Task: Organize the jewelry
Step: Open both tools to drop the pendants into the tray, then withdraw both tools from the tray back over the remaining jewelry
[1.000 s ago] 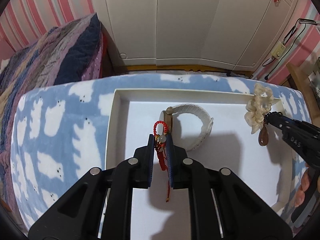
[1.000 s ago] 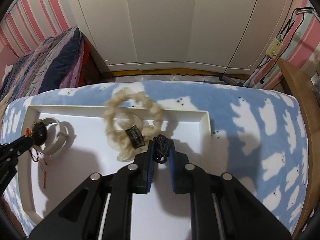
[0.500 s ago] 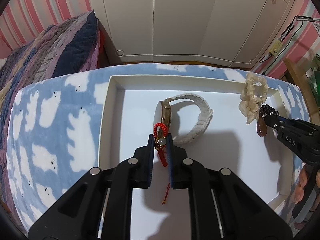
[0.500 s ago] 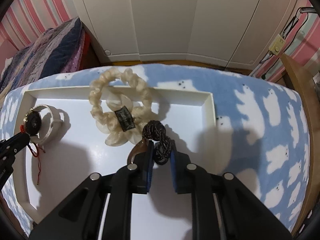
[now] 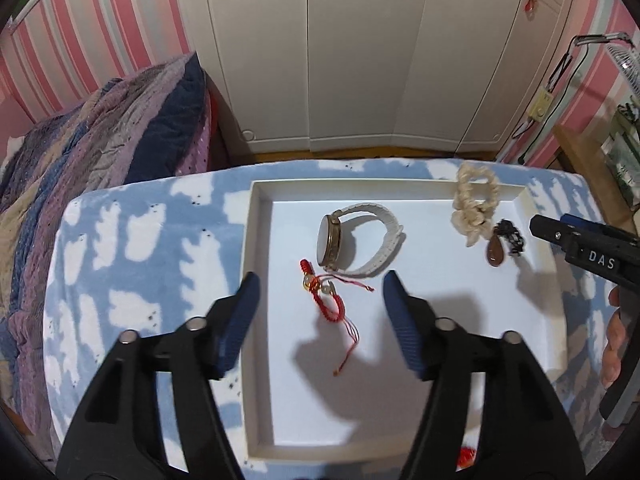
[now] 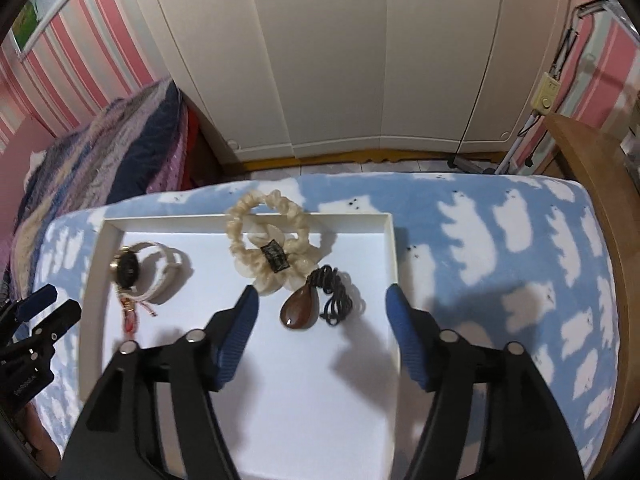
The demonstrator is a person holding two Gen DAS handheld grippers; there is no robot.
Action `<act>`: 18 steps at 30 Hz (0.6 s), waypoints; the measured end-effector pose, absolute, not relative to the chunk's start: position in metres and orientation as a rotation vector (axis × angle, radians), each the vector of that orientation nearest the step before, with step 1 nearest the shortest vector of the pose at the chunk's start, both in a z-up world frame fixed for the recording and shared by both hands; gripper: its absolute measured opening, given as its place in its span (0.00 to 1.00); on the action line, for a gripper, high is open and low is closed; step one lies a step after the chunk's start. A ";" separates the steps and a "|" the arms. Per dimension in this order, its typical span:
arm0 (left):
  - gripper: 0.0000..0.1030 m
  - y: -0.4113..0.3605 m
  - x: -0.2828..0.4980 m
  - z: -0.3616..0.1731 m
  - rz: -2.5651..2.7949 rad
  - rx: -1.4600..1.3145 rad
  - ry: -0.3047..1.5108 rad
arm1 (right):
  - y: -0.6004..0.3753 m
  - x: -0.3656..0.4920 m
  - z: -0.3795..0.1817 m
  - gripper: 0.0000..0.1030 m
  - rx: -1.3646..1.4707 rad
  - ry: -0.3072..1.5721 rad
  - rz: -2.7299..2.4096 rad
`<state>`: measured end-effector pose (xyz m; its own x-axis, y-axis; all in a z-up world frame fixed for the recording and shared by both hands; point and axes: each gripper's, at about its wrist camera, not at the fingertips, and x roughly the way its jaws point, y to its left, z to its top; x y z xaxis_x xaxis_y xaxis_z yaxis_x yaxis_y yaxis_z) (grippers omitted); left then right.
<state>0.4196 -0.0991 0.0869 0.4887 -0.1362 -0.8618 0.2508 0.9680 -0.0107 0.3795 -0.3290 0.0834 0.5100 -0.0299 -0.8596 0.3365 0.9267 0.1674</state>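
Both grippers, left (image 5: 318, 286) and right (image 6: 318, 300), are spread wide, holding nothing. In the tray (image 5: 256, 240), the bracelet (image 5: 326, 300) lies at the watch's (image 5: 352, 246) 7 o'clock, and the pendant (image 6: 300, 310) at the scrunchie's (image 6: 268, 240) 5.

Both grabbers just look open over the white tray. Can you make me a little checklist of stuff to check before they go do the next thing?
1. Left gripper open and holding nothing: ok.
2. Right gripper open and holding nothing: ok.
3. Red string bracelet lies flat inside the white tray, beside the watch: ok.
4. Brown pendant with its dark cord rests inside the tray: ok.
5. Cream scrunchie fully inside the tray: not ok, its top loop leans over the far rim.
6. More jewelry waiting outside the tray: cannot tell; something red peeks out past the near edge.
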 end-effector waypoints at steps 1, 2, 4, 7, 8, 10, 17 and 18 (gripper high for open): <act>0.70 -0.097 0.414 0.091 -0.239 0.118 1.026 | -0.329 0.371 0.088 0.68 0.335 1.005 -0.228; 0.74 -0.094 0.409 0.096 -0.240 0.117 1.017 | -0.328 0.361 0.094 0.69 0.331 0.991 -0.229; 0.83 -0.086 0.391 0.106 -0.237 0.124 0.996 | -0.324 0.339 0.107 0.75 0.317 0.957 -0.229; 0.90 -0.075 0.365 0.120 -0.241 0.120 0.960 | -0.317 0.307 0.125 0.80 0.307 0.906 -0.238; 0.92 -0.070 0.355 0.124 -0.238 0.122 0.950 | -0.317 0.297 0.129 0.80 0.306 0.897 -0.237; 0.94 -0.062 0.341 0.130 -0.240 0.116 0.945 | -0.314 0.275 0.137 0.80 0.314 0.887 -0.229; 0.97 -0.036 0.284 0.134 -0.275 0.081 0.959 | -0.306 0.209 0.149 0.81 0.325 0.860 -0.238; 0.97 -0.034 0.275 0.133 -0.275 0.093 0.963 | -0.303 0.201 0.148 0.81 0.315 0.865 -0.239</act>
